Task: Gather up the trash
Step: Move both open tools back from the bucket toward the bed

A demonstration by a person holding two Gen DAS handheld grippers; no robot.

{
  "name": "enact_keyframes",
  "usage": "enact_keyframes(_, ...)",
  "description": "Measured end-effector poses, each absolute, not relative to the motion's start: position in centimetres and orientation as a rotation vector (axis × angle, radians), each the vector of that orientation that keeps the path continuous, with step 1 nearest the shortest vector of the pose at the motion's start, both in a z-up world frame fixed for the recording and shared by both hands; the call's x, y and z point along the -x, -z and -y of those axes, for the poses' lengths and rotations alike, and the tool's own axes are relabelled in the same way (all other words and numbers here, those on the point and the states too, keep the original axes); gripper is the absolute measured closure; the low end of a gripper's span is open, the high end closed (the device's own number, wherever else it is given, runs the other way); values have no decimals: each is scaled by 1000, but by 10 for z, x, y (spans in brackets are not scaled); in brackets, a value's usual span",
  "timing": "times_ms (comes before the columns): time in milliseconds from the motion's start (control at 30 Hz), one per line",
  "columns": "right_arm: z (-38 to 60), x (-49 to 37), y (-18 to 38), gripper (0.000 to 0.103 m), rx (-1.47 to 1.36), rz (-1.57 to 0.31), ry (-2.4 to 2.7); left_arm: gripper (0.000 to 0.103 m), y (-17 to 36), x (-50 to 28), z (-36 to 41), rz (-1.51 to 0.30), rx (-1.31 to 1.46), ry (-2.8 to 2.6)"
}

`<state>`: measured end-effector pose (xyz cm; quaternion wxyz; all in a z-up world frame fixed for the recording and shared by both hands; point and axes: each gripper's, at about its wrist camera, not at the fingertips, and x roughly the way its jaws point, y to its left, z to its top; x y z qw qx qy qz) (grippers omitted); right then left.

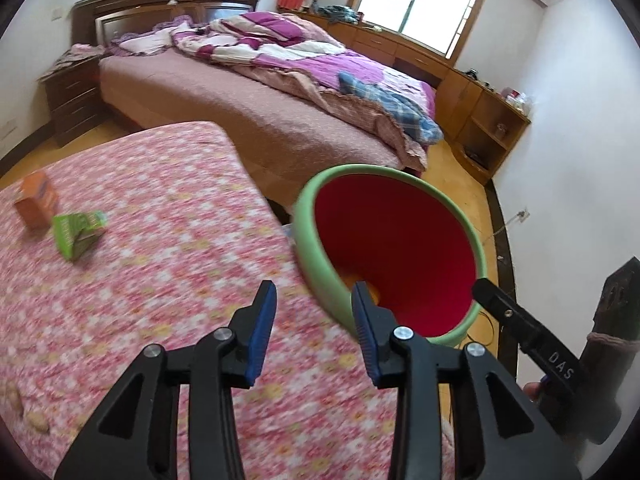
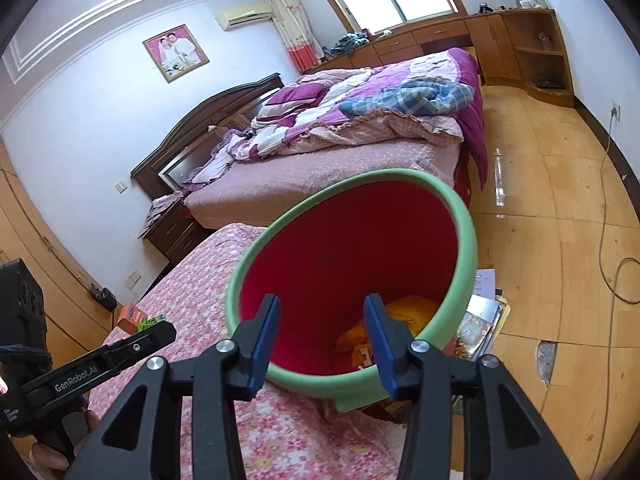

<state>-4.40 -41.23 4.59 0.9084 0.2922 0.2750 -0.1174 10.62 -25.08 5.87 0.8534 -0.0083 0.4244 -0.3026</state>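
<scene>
Between drops: left gripper [image 1: 314, 308] and right gripper [image 2: 322, 326] both part-open, empty, over green-rimmed red plastic bin [image 2: 466, 236]. Next, probably: reach for crumpled green carton [image 1: 78, 232].

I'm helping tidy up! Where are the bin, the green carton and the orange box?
bin [image 2: 466, 240], right wrist view, on its green rim.
green carton [image 1: 76, 234], left wrist view, on its front face.
orange box [image 1: 36, 200], left wrist view, on its side face.
</scene>
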Motion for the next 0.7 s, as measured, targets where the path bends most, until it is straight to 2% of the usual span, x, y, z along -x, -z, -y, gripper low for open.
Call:
enact_keyframes(233,381,40,-63,49,-550,-558,178,64,-69,-102,208,-877,34,562)
enact_keyframes(367,358,32,-71,41,-516,-569,135,64,-73,-102,184,-872,63,516)
enact_keyframes(567,325,18,-76,39,-480,-597,81,64,-74,-106,142,-869,115,426)
enact_keyframes(700,302,7,-78,30,-464,-627,35,64,-78,-111,117,-863,130,384)
